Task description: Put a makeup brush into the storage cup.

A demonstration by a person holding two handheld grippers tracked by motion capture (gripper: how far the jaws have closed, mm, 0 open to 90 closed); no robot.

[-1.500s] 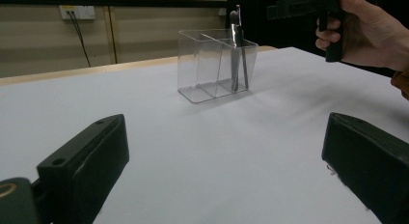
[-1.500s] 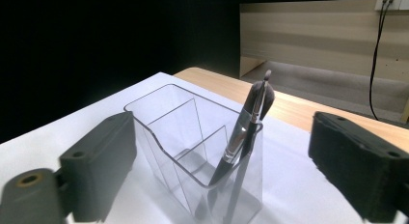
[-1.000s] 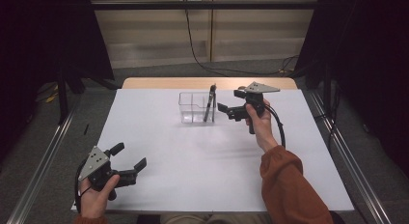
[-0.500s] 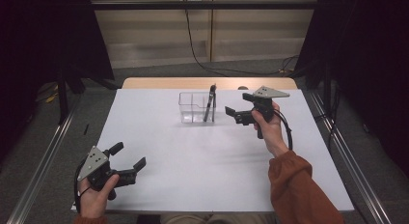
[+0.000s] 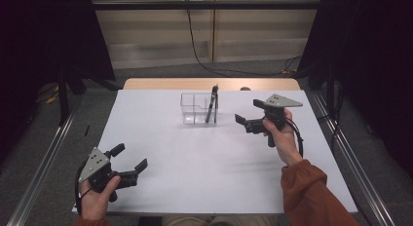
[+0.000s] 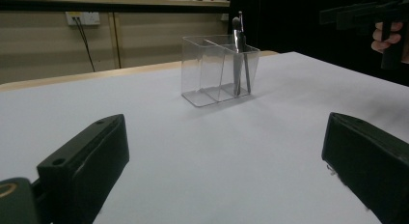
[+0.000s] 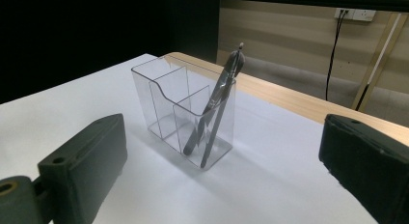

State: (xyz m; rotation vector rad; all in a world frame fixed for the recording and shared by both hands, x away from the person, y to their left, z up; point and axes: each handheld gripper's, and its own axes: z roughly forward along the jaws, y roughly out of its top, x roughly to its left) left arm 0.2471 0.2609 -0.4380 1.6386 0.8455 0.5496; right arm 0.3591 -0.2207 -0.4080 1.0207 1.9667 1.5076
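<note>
The left gripper holds its two black jaws wide apart, at seven and four o'clock, with bare white worktop between them. Toward twelve o'clock stands a clear divided organizer, with a dark pen upright in one compartment. At two o'clock, the right gripper hovers in a hand.

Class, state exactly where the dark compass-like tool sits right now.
In the high view the dark tool leans in the right-hand compartment of the clear organiser at the table's far middle, left of the right gripper.
</note>
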